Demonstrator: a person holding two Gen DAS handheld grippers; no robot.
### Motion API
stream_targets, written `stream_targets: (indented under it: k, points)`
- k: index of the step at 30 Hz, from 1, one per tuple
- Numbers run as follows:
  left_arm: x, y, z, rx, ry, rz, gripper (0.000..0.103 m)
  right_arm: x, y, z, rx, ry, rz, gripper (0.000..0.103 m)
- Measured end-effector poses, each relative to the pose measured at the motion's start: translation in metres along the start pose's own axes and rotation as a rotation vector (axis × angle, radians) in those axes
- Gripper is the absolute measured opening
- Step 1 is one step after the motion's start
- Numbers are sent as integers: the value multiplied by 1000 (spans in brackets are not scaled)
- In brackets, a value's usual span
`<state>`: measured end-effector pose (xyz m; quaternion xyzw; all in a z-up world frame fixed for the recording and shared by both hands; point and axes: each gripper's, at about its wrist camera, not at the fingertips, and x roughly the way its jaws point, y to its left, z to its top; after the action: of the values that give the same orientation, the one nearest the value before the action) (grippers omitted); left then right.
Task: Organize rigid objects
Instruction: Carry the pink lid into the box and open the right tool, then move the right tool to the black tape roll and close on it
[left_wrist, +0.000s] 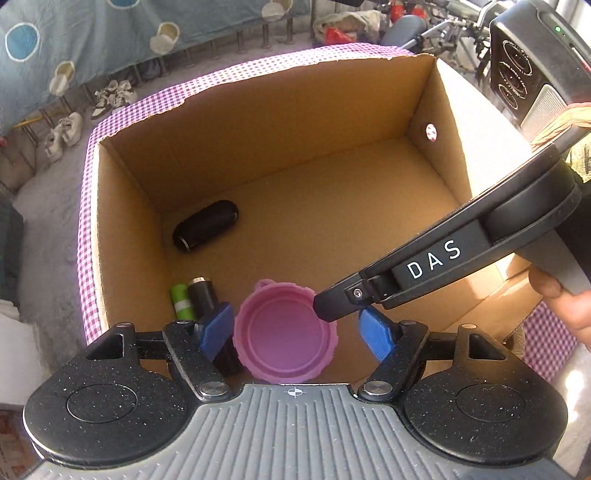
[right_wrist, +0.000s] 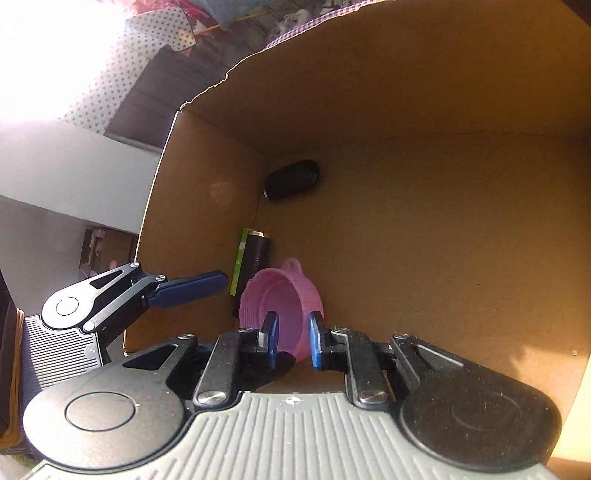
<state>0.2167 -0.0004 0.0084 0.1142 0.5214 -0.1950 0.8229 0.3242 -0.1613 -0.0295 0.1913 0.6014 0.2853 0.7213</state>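
A pink round lid (left_wrist: 286, 332) lies open side up on the floor of a cardboard box (left_wrist: 258, 122), near its front wall. My left gripper (left_wrist: 295, 332) hangs open over the box's front edge, its blue pads either side of the lid and apart from it. My right gripper (right_wrist: 291, 338) reaches into the box from the right, jaws a little apart around the lid's (right_wrist: 280, 306) near rim; it shows in the left view as a black arm (left_wrist: 424, 266). Contact with the rim is not clear.
A black oval case (left_wrist: 205, 225) lies at the box's back left; a green tube (left_wrist: 181, 301) and a black cylinder (left_wrist: 201, 295) lie by the left wall. The box stands on a purple checked cloth (left_wrist: 85, 221). A black device (left_wrist: 532, 62) stands at the right.
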Motion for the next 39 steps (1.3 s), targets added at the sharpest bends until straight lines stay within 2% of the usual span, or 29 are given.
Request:
stream_targets:
  k: [7, 12, 14, 19, 20, 22, 23, 24, 27, 32, 35, 39]
  points:
    - [-18, 2, 1, -26, -67, -26, 78, -14, -4, -10, 22, -51, 40, 20]
    - [-57, 12, -10, -116, -192, -76, 81, -59, -6, -37, 27, -202, 143, 20]
    - [-79, 14, -22, -136, -264, -102, 84, -82, -8, -57, 28, -269, 184, 20]
    - [-112, 7, -69, -166, -401, -87, 96, -130, -4, -122, 0, -422, 230, 21]
    - [-113, 4, -80, -168, -423, -82, 99, -134, -2, -133, -9, -437, 227, 23]
    - [-109, -3, -100, -195, -456, -49, 101, -137, 4, -165, -44, -481, 202, 37]
    - [-103, -7, -108, -197, -454, -33, 101, -136, 6, -177, -58, -498, 185, 51]
    - [-97, -12, -116, -202, -449, -20, 101, -133, 8, -186, -65, -510, 171, 57]
    - [-73, -23, -136, -211, -408, -12, 101, -108, 18, -214, -94, -504, 104, 57]
    - [-46, -43, -157, -162, -354, 21, 100, -64, 39, -231, -164, -481, -45, 56]
    - [-35, -52, -159, -112, -350, 61, 96, -41, 49, -232, -200, -463, -81, 55]
    - [-24, -53, -160, -75, -341, 73, 89, -15, 56, -221, -205, -422, -100, 45]
